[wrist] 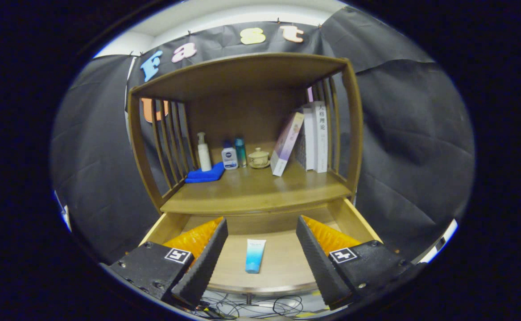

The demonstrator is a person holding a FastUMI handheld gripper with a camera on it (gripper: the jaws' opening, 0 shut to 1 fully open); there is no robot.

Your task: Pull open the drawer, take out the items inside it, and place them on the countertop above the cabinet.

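- The wooden cabinet [242, 133] stands in the middle of the frame, in front of the black cloth wall [95, 178].
- At the left of the counter [251, 189], close to the slatted side of the cabinet, a folded blue cloth [205, 174] lies flat.
- A white pump bottle [204, 152] stands upright on the back part of this cloth.
- Just to the right of it a small white bottle with a blue cap [229, 156] stands, and a slim teal bottle [241, 152] stands touching or almost touching its right side.
- Further right, near the back wall of the cabinet, a small lidded cup [258, 158] sits on a saucer.
- Right of the cup, a book with a pale purple cover [286, 143] leans tilted against a row of upright white books [316, 136], which stand against the right slatted side.
- Below the counter, in the lower middle of the frame, the drawer [352, 218] is pulled open.
- A small tube, white at the far end and blue at the near end [254, 255], lies flat on the drawer bottom, alone, pointing towards the back.
- The gripper [260, 249] hovers over the open drawer with its fingers spread wide; the tube lies between them, touching neither.
- Below the front edge of the drawer, some dark cables [251, 305] lie on the floor.
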